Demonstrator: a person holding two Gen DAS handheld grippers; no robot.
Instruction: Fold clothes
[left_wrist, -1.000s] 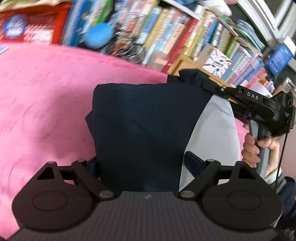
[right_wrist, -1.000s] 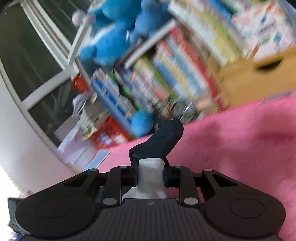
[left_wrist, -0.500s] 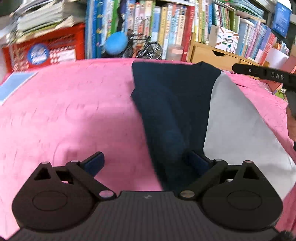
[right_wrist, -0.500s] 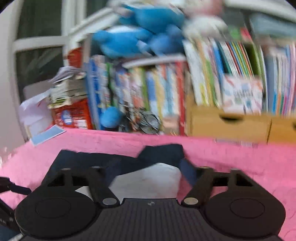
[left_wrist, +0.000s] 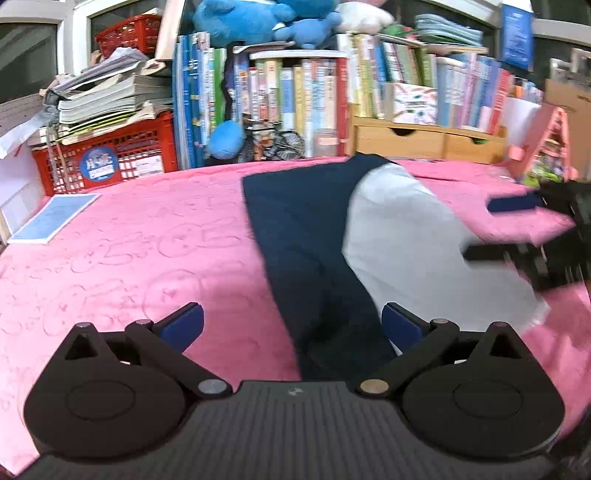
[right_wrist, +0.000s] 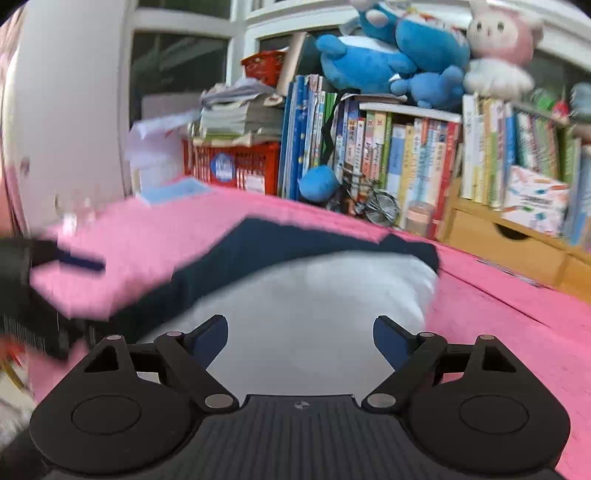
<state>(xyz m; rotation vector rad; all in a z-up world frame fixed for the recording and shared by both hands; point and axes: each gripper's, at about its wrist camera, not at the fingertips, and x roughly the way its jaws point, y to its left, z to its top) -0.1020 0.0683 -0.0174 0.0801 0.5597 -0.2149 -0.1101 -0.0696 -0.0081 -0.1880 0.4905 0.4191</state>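
A navy garment (left_wrist: 303, 229) with a pale grey-white panel (left_wrist: 413, 236) lies folded on the pink blanket (left_wrist: 129, 251). My left gripper (left_wrist: 291, 325) hovers open over its near navy edge and holds nothing. At the right edge of the left wrist view, my right gripper (left_wrist: 506, 227) is blurred, open and clear of the cloth. In the right wrist view the same garment (right_wrist: 295, 240) lies ahead, its white panel (right_wrist: 314, 295) between the spread jaws of my right gripper (right_wrist: 301, 332). A blurred finger (right_wrist: 79, 263) of the left gripper shows at far left.
A packed bookshelf (left_wrist: 295, 92) lines the far edge of the blanket. Beside it stand a red crate (left_wrist: 110, 155) with stacked papers and wooden drawers (left_wrist: 406, 140). A blue card (left_wrist: 55, 218) lies on the blanket at left. Plush toys (right_wrist: 406, 55) sit on top of the shelf.
A second ago both grippers held the garment up, the right one shut on its cloth. The garment now lies flat on the blanket; both grippers have opened, let go and drawn back.
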